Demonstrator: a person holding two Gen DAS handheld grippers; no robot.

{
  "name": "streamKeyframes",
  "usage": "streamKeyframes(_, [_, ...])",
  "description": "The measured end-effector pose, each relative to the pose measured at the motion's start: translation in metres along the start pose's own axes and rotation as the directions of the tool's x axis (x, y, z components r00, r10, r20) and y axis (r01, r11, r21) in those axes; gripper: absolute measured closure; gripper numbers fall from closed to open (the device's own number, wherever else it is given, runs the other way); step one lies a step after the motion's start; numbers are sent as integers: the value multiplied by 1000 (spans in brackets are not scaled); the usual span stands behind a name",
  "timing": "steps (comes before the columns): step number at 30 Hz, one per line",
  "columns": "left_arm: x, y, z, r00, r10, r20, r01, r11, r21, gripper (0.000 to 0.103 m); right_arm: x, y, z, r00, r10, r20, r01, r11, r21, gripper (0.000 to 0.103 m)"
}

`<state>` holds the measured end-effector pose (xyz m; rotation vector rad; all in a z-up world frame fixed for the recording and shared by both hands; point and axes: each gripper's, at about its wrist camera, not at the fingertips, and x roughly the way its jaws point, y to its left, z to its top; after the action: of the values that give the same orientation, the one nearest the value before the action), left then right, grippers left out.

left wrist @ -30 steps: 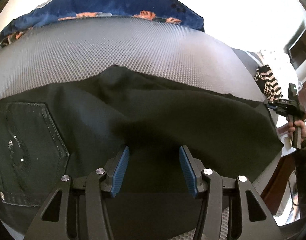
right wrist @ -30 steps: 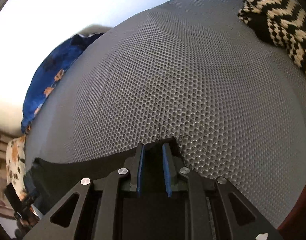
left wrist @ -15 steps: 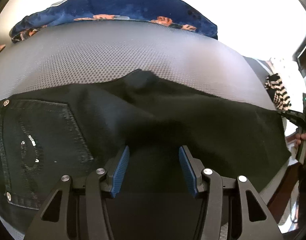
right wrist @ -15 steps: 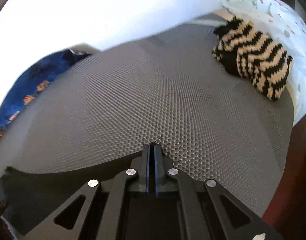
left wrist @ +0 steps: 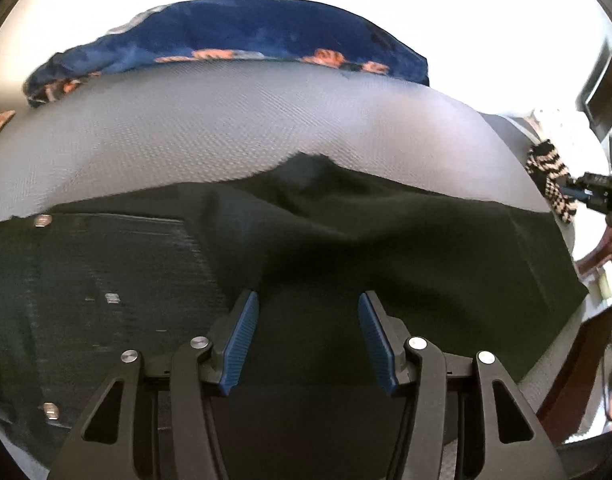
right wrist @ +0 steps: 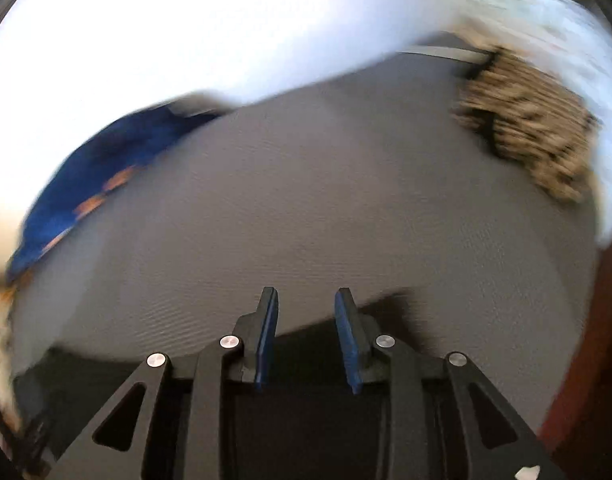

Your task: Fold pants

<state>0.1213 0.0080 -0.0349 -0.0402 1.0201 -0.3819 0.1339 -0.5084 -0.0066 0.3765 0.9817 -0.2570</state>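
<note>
Black jeans point(left wrist: 346, 248) lie spread across a grey honeycomb-textured surface point(left wrist: 225, 128). A back pocket with rivets point(left wrist: 105, 264) is at the left in the left wrist view. My left gripper point(left wrist: 308, 300) is open and empty, just above the cloth. My right gripper point(right wrist: 306, 300) is open over the jeans' far edge point(right wrist: 378, 312); it holds nothing. It also shows at the right edge of the left wrist view point(left wrist: 594, 196), by the pants' leg end. The right wrist view is blurred.
A blue blanket with orange patches point(left wrist: 245, 40) lies at the far edge of the surface, also in the right wrist view point(right wrist: 105, 176). A black-and-cream striped knit item point(right wrist: 526, 120) lies at the far right. A dark wooden edge point(right wrist: 594, 340) borders the right.
My right gripper was shut on the jeans' edge half a second ago; it is now open and has let go. The left gripper has drawn back slightly, still open.
</note>
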Motion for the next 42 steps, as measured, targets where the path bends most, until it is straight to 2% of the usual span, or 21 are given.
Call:
streamKeyframes(2, [-7,7,-1,999,-39,7,39,999,-8,49,7,46,-2,993,105,-56,-109,990,-85,75])
streamKeyframes(4, [-14,12,-2,1000,-3,20,3,1000,-8,47,20,98,-8,969,207,-135,-228,960,-163,75])
streamKeyframes(5, [-21,16,-3,999,21,42,-21,1000,4,46,28,125,-13,951,254,-178,-288,937,-197,75])
streamKeyframes(9, [-39,42,-4,997,36,68,-34,999,-30,46,67,225,-32,841,393,-372,-502,823,-266,75])
streamKeyframes(12, [-52,69,-6,994,78,82,-73,995,-71,45,93,287,-48,800,375,-468,-556,755,-347,75])
streamKeyframes(14, [-58,86,-9,990,111,88,-102,990,-102,45,109,316,-57,772,361,-523,-584,727,-361,75])
streamKeyframes(18, [-61,119,-20,988,137,68,-123,977,-175,45,139,347,-71,759,305,-575,-585,706,-399,75])
streamKeyframes(20, [-59,127,-27,991,122,62,-108,976,-191,45,151,354,-71,739,302,-602,-600,701,-385,75])
streamKeyframes(22, [-57,128,-29,990,125,63,-112,978,-175,45,162,358,-72,707,304,-639,-620,700,-353,75])
streamKeyframes(23, [-55,127,-30,990,127,66,-115,980,-161,45,164,360,-74,695,308,-650,-629,698,-343,87])
streamKeyframes(24, [-54,127,-32,990,126,68,-115,981,-154,45,162,362,-75,684,323,-654,-646,685,-337,89])
streamKeyframes(25, [-52,126,-32,990,124,71,-112,983,-148,45,158,364,-75,691,329,-644,-648,676,-350,90])
streamKeyframes(27, [-52,129,-36,990,111,87,-97,985,-145,45,147,368,-72,739,331,-588,-619,677,-397,92])
streamKeyframes(28, [-52,131,-38,990,102,94,-88,985,-148,45,145,369,-71,747,334,-574,-613,680,-403,93])
streamKeyframes(32, [-52,133,-39,991,87,106,-72,987,-142,45,159,375,-86,816,261,-515,-528,699,-482,94])
streamKeyframes(34, [-51,132,-38,991,94,99,-81,988,-129,45,161,374,-86,827,284,-486,-521,713,-470,93])
streamKeyframes(37, [-56,125,-27,992,112,65,-104,987,-125,45,157,372,-81,814,301,-498,-532,731,-427,81])
streamKeyframes(38, [-62,120,-22,992,98,82,-89,990,-111,45,152,367,-76,819,305,-486,-523,743,-417,75])
streamKeyframes(39, [-68,114,-18,990,87,108,-77,992,-95,45,141,357,-69,837,311,-451,-506,754,-419,75])
streamKeyframes(41, [-78,93,-6,985,58,164,-53,998,-31,44,116,340,-58,851,341,-400,-500,760,-415,75])
streamKeyframes(42, [-78,85,-2,984,42,174,-42,999,-5,42,105,332,-55,870,329,-369,-472,774,-422,75])
